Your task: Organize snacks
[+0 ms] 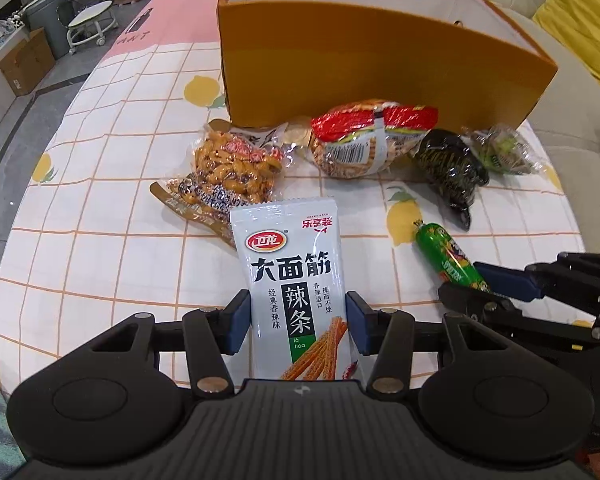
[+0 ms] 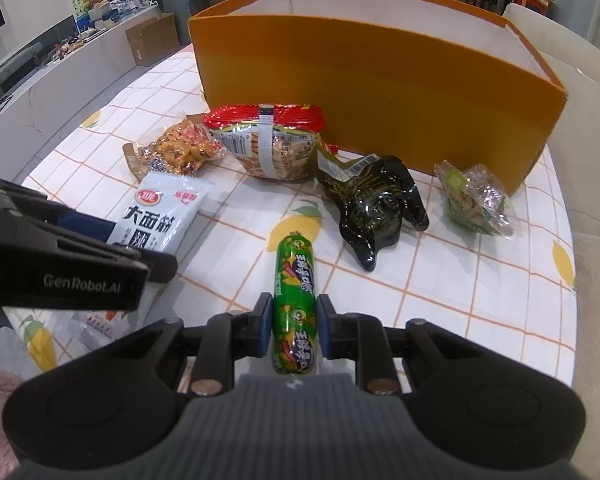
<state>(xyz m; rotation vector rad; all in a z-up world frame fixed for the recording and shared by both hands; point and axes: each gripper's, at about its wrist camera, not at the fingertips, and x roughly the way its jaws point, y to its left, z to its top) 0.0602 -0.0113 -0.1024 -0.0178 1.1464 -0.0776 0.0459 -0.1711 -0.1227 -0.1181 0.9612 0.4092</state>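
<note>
Your left gripper fingers clamp the white spicy-strip packet low over the tabletop. Your right gripper fingers pinch the green sausage. Beyond lie the remaining snacks, then the orange box.

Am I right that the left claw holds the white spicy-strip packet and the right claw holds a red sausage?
Nearly. The left gripper does hold the white packet, but the sausage in the right gripper is green, not red; the right wrist view shows it between the fingers.
</note>
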